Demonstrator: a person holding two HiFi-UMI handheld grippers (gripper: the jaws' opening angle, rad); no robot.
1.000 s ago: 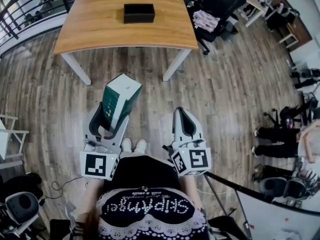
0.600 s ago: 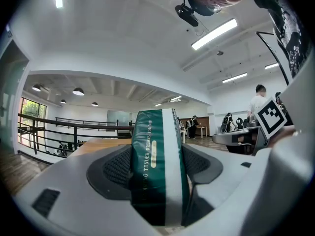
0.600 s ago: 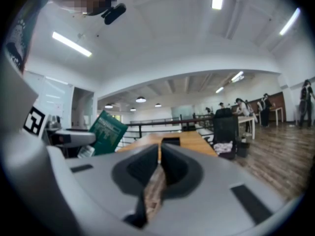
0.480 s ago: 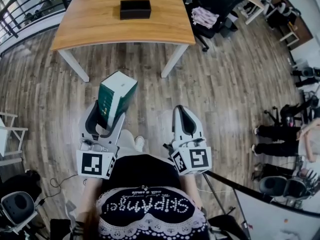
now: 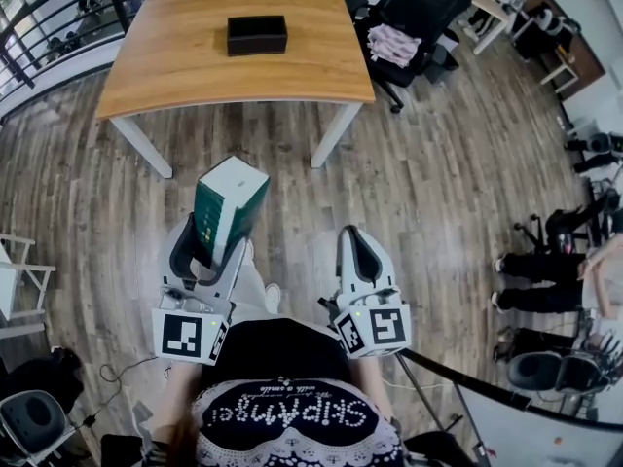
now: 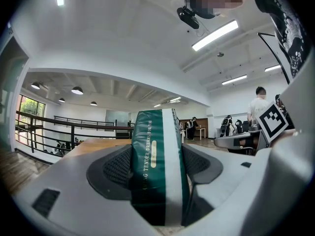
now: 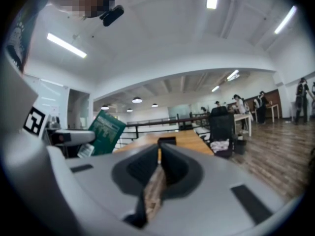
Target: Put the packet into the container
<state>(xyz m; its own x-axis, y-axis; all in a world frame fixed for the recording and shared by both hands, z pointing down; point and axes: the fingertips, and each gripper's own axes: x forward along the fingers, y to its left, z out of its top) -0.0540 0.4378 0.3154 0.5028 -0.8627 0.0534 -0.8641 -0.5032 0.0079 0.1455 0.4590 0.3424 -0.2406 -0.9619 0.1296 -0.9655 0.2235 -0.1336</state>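
Table [image 5: 185, 71]: wooden top on white legs, standing on a plank floor [image 5: 448, 183]; it fills the upper part of the head view.
Container [image 5: 257, 35]: a low black box on the table, near the middle of the top and toward its far edge. In the right gripper view it shows as a small dark block on the tabletop, just above the jaw tips.
Packet [image 5: 231, 207]: dark green with a white end face and a white band. It is off the table, in the air in front of the table's near edge and well apart from the container. It tilts, with its white end turned up and toward the table.
Left gripper [image 5: 212, 243]: closed on the packet. In its own view the two dark pads press the packet's flat sides, and the packet stands upright between them with its narrow edge toward the camera.
Right gripper [image 5: 352, 233]: jaws drawn in to a thin slit with nothing between them. It is held in front of the table's near right leg, pointing toward the table.
Both grippers: side by side and apart, short of the table, above the floor.
Chair [image 5: 419, 8]: black, at the table's right side, with a pale pink cloth on its seat.
Railing [image 5: 58, 27]: dark bars beyond the table's left edge.
Person: a dark top with white lettering shows at the bottom of the head view, on the near side of the table.
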